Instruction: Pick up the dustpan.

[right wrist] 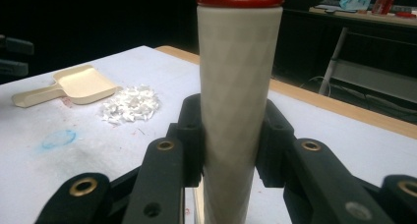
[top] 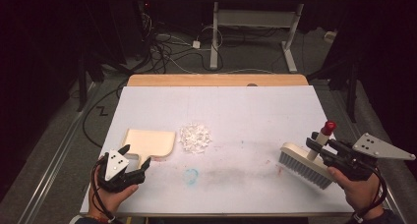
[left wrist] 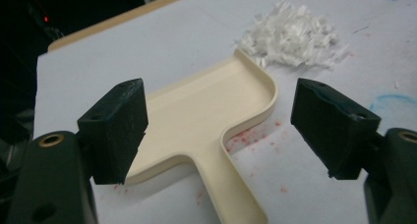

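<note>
A cream dustpan (top: 150,142) lies flat at the table's left, its handle pointing toward the near edge. My left gripper (top: 134,166) stands open at that handle; in the left gripper view the dustpan handle (left wrist: 236,194) runs between the jaws of the left gripper (left wrist: 223,130), with neither pad touching it. A pile of white paper shreds (top: 194,137) sits just right of the pan. At the right, my right gripper (top: 318,144) is shut on the cream, red-capped handle (right wrist: 238,86) of a brush (top: 305,167), whose grey bristles rest on the table.
A white sheet (top: 246,111) covers the table, with a wooden strip (top: 216,80) at its far edge. A blue smudge (top: 191,175) and red specks mark the sheet. Beyond the table stand a desk frame (top: 255,22) and floor cables (top: 167,52).
</note>
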{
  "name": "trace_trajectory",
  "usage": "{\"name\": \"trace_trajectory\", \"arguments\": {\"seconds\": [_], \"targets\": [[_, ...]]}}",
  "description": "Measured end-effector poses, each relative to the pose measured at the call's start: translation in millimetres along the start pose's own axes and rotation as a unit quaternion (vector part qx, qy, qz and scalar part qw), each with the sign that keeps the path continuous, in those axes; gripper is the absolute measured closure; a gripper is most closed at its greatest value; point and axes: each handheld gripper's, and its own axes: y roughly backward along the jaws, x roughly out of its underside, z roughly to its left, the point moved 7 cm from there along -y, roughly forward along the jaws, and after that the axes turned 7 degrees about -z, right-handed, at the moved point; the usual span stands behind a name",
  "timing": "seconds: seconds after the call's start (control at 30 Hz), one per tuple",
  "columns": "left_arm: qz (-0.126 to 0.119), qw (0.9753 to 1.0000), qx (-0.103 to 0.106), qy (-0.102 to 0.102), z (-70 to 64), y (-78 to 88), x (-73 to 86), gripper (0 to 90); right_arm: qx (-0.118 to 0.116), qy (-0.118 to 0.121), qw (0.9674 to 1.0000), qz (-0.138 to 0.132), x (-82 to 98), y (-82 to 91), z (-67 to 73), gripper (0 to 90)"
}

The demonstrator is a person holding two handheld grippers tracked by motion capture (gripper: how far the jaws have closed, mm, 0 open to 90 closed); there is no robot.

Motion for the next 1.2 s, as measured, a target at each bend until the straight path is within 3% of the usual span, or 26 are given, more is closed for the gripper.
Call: {"name": "trace_trajectory", "arguments": {"seconds": [0.23, 0.3, 0.47, 0.53, 0.6, 0.63, 0.67, 0.73, 0.87, 0.93, 1.0, 1.2], "targets": [[0.024, 0.9997, -0.006, -0.007, -3.1, 0.1, 1.4, 18.2, -0.002, 0.007, 1.0000, -0.001, -2.2, 0.3, 1.4, 70.0], [0.032, 0.9995, -0.004, 0.004, -2.1, 1.0, 5.2, 18.2, -0.002, 0.006, 1.0000, -0.004, -3.8, -1.4, 0.7, 70.0], [0.049, 0.9979, -0.027, 0.032, -0.9, 12.0, 12.3, 19.1, -0.007, 0.009, 0.9999, -0.002, -3.7, -10.2, -1.8, 70.0], [0.055, 0.9971, -0.022, 0.047, -5.0, 16.8, 17.3, 19.2, -0.010, 0.010, 0.9999, 0.000, -3.2, -13.3, -1.9, 70.0], [0.084, 0.9942, -0.024, 0.063, -9.5, 16.3, 24.8, 19.5, -0.010, 0.010, 0.9999, 0.000, -3.5, -14.5, -1.8, 70.0], [0.111, 0.9905, -0.028, 0.076, -12.2, 11.7, 30.9, 19.9, -0.010, 0.011, 0.9999, 0.001, -4.6, -16.9, -1.5, 70.0], [0.111, 0.9905, -0.028, 0.076, -12.2, 11.7, 30.9, 20.8, -0.010, 0.011, 0.9999, 0.001, -4.6, -16.9, -1.5, 70.0], [0.137, 0.9858, -0.030, 0.092, -11.5, 1.6, 35.2, 21.9, -0.013, 0.014, 0.9998, 0.000, -5.9, -20.9, -0.4, 70.0], [0.185, 0.9767, -0.051, 0.097, 3.7, -24.6, 41.9, 28.1, -0.015, 0.017, 0.9997, 0.007, -3.2, -25.1, 2.2, 70.0], [0.195, 0.9734, -0.036, 0.115, 10.7, -34.3, 45.7, 29.3, -0.017, 0.019, 0.9997, 0.008, -2.7, -25.6, 2.9, 70.0], [0.194, 0.9711, -0.024, 0.137, 16.1, -39.0, 46.1, 30.3, -0.016, 0.021, 0.9996, 0.010, -1.8, -25.4, 3.1, 70.0], [0.209, 0.9691, -0.023, 0.129, 19.7, -45.5, 42.3, 38.7, -0.011, 0.016, 0.9997, 0.013, 1.3, -23.2, 0.3, 70.0]]}}
